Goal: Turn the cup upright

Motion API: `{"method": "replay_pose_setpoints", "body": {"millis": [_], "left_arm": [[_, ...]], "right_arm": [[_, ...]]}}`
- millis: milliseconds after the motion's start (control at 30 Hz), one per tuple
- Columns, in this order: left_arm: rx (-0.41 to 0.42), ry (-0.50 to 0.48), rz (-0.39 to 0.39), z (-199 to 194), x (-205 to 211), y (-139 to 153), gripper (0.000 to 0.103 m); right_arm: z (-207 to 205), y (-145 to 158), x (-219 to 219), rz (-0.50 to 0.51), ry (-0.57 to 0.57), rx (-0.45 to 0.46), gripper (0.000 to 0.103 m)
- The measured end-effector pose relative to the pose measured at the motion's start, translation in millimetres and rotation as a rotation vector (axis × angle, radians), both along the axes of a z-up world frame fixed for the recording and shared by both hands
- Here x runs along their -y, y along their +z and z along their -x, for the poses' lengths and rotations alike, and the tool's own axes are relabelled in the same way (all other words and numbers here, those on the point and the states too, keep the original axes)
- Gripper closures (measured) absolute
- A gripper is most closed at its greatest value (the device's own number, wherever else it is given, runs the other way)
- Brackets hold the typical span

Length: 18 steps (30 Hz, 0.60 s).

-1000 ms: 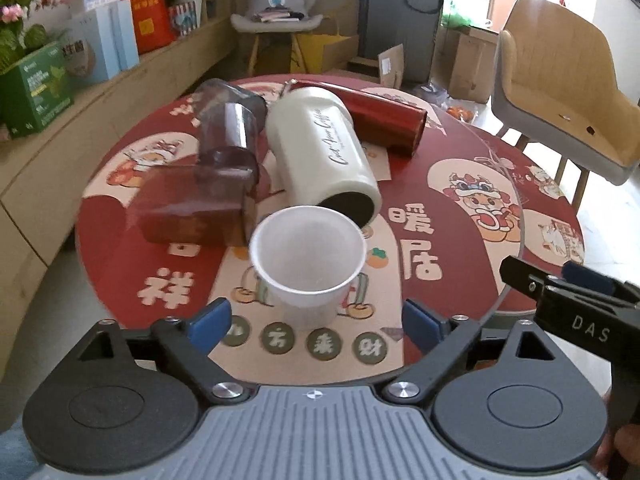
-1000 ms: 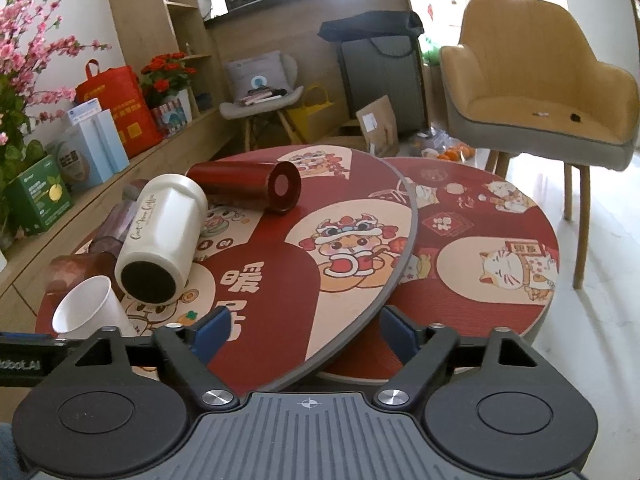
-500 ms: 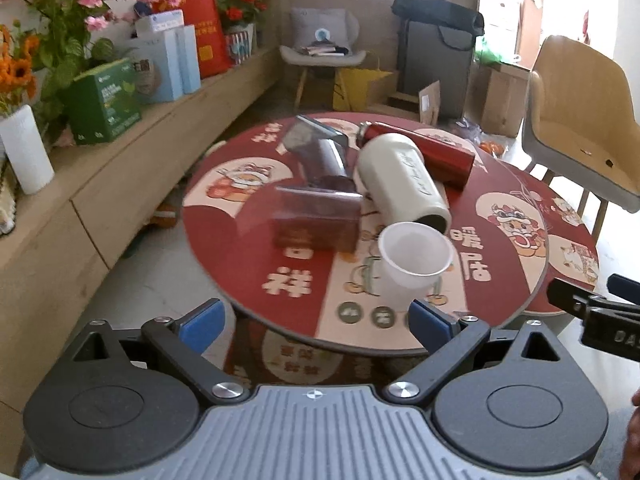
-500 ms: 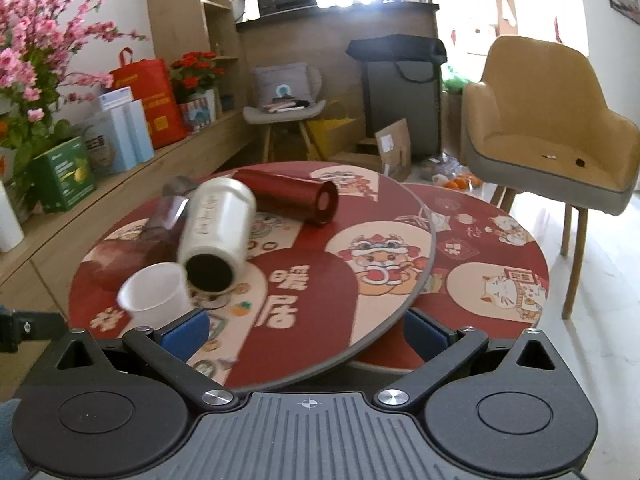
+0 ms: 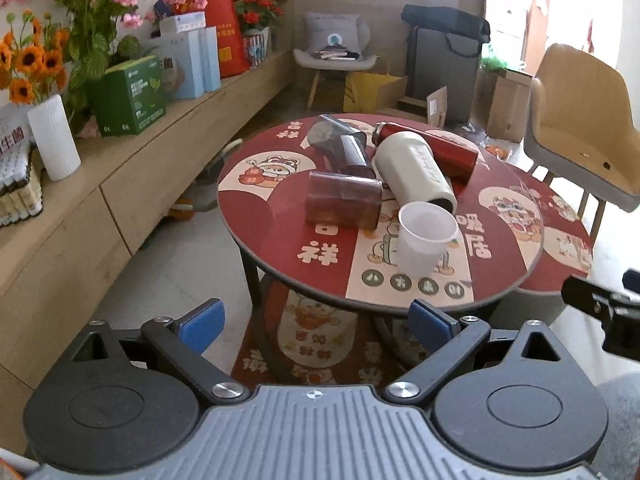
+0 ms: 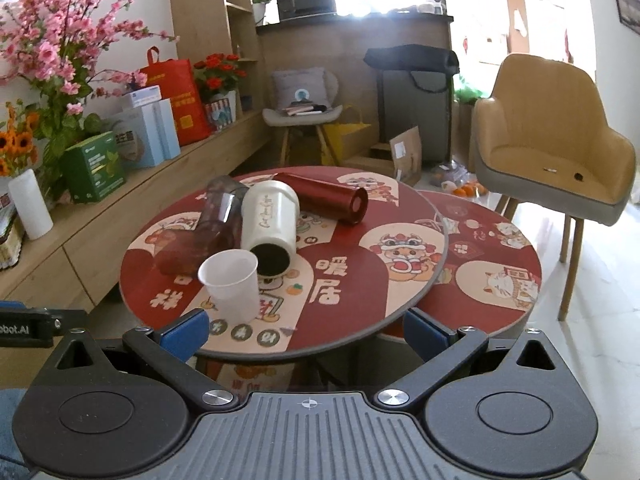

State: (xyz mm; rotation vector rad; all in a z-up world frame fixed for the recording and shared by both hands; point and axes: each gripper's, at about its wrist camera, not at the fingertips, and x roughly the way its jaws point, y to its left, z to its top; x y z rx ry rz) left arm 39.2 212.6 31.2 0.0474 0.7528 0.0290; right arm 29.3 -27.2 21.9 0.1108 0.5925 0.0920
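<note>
A white plastic cup point(image 5: 425, 240) stands upright near the front edge of the round red table point(image 5: 280, 216); it also shows in the right wrist view point(image 6: 232, 284). Behind it a cream tumbler point(image 5: 414, 172), a red tumbler point(image 5: 436, 150) and two dark translucent cups point(image 5: 344, 202) lie on their sides. My left gripper point(image 5: 316, 320) is open and empty, held back from the table's front edge. My right gripper point(image 6: 306, 326) is open and empty, also off the table.
A lower round table point(image 6: 492, 264) sits to the right under the main one. A tan armchair point(image 6: 552, 148) stands at the right. A long wooden bench point(image 5: 80, 184) with boxes, vases and flowers runs along the left.
Both grippers have pulled back and up from the table; the white cup stays upright where it stood and looks smaller and farther away. Neither gripper has changed its opening.
</note>
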Motion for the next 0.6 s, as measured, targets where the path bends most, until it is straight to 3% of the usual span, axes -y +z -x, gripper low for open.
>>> {"method": "replay_pose_setpoints", "body": {"millis": [233,600], "left_arm": [[0.013,-0.016,-0.009,25.6,0.1,-2.3,0.004],[0.014,0.007,-0.028,33.7,-6.8,-3.4,0.003]], "right_arm": [[19.4,1.1,-7.6,0.020,0.005,0.005,0.000],[24.0,-5.5,-14.6,0.044,0.005,-0.004,0.000]]}}
